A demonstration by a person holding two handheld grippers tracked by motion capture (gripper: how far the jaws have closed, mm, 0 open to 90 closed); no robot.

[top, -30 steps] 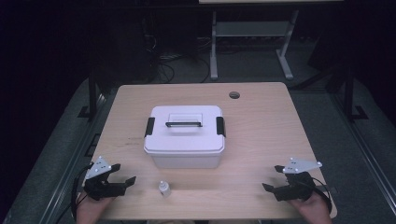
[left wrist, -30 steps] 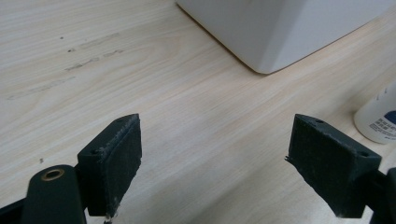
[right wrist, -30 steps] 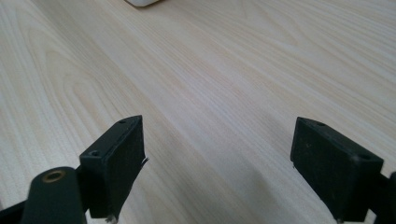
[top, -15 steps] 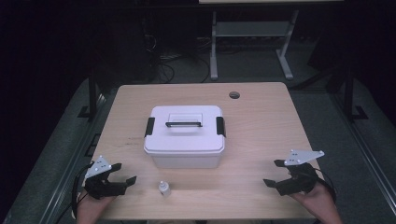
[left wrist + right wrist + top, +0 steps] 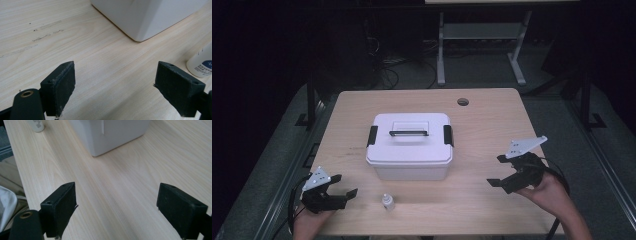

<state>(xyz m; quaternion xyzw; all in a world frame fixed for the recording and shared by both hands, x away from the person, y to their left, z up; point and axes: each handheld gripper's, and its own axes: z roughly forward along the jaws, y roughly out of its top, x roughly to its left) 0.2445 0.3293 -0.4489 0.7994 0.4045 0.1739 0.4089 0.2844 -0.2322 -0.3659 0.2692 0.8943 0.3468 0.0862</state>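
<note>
At the centre of the bench [image 5: 492, 125] stands the lidded white box [image 5: 409, 145]. A small bottle [image 5: 387, 202] stands just before it. Left tongs [image 5: 343, 186] and right tongs [image 5: 498, 171], both wide and empty, flank the box, well apart from it.

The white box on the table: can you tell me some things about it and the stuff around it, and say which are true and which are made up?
1. The box has its lid on. True.
2. The little bottle stands on top of the box. False: it stands on the table, in front of the box.
3. Both grippers are open. True: the left gripper and the right gripper hold nothing.
4. The right gripper grips the box handle. False: it hovers to the right of the box, apart from it.
5. The box has a black clip at each end. True.
</note>
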